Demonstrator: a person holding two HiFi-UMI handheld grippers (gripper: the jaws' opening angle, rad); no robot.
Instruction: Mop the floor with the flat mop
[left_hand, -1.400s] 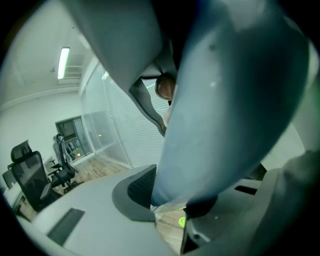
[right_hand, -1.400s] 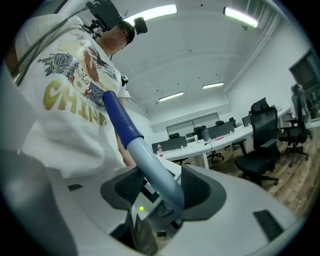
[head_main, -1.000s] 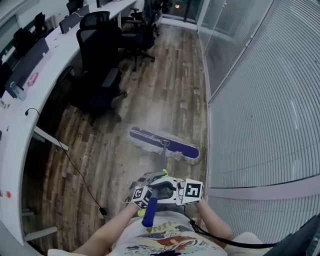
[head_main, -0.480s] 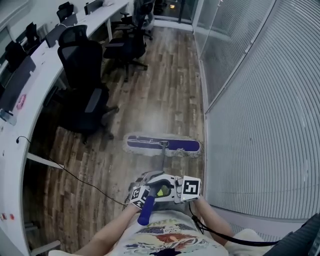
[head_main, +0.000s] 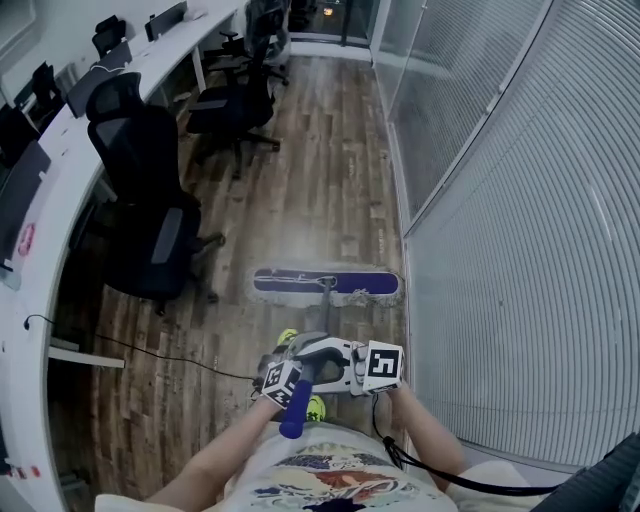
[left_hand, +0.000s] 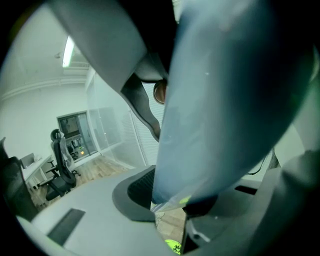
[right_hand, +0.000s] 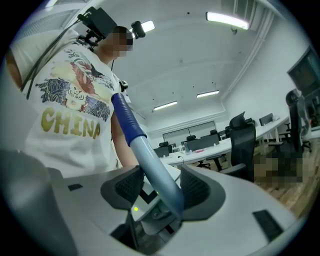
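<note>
The flat mop's blue head with its white fringe (head_main: 326, 285) lies square across the wooden floor, its right end near the glass wall. Its pale pole (head_main: 324, 318) runs back to my two grippers, and the dark blue grip end (head_main: 294, 418) sticks out towards the person's chest. My left gripper (head_main: 300, 374) (left_hand: 167, 200) is shut on the pole, which fills most of the left gripper view. From the right side, my right gripper (head_main: 338, 364) (right_hand: 162, 187) is shut on the same pole (right_hand: 155, 172), which crosses slantwise between the two dark pads (right_hand: 129, 186).
Black office chairs (head_main: 150, 215) (head_main: 228, 105) stand at the left beside a long white desk (head_main: 60, 150). A glass wall with blinds (head_main: 500, 200) bounds the right side. A black cable (head_main: 165, 355) lies on the floor at the left. The person's green shoes (head_main: 287, 338) are just behind the mop.
The mop has been pushed forward along the glass wall, and its head has turned from slanted to square across. Chairs and desk have slid nearer. Both grippers keep their hold.
</note>
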